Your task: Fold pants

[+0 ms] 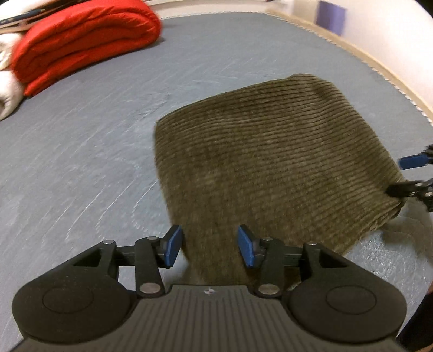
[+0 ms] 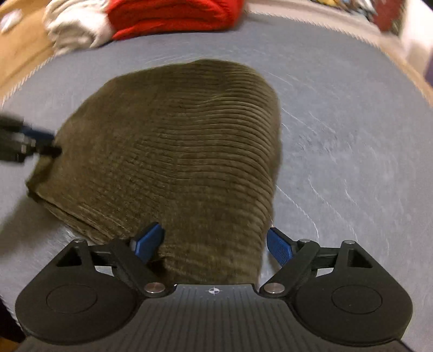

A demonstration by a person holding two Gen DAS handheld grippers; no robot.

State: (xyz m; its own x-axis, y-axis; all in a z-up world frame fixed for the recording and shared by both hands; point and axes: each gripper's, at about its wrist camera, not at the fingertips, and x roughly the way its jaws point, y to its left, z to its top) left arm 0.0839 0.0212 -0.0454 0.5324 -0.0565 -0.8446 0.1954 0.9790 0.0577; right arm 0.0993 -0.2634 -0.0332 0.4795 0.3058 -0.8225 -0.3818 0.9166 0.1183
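A: Left wrist view. Your left gripper [image 1: 210,245] hangs over the near left corner of the olive corduroy pants [image 1: 273,157], blue pads parted. The cloth passes under the gap, and neither pad visibly presses it.

B: And the pants themselves?

A: Folded into a compact block, lying flat on the grey mattress [image 1: 81,151]. Far beyond their left edge sits a folded red blanket [image 1: 84,40] with white bedding [image 1: 6,94] beside it. At the pants' right edge your right gripper [image 1: 406,176] pokes in, one blue pad above and one dark finger at the corner; the blur hides whether it touches.

B: Right wrist view?

A: Your right gripper [image 2: 215,243] stands wide, its pads clear on both sides of the pants' [image 2: 173,140] near end, nothing clamped. The ribbed cloth runs away from it across the grey mattress [image 2: 351,151].

B: The other tool?

A: Your left gripper [image 2: 40,142] is a dark blur at the pants' left edge. Beyond their far fold lie the red blanket [image 2: 173,16] and the white bedding [image 2: 75,27].
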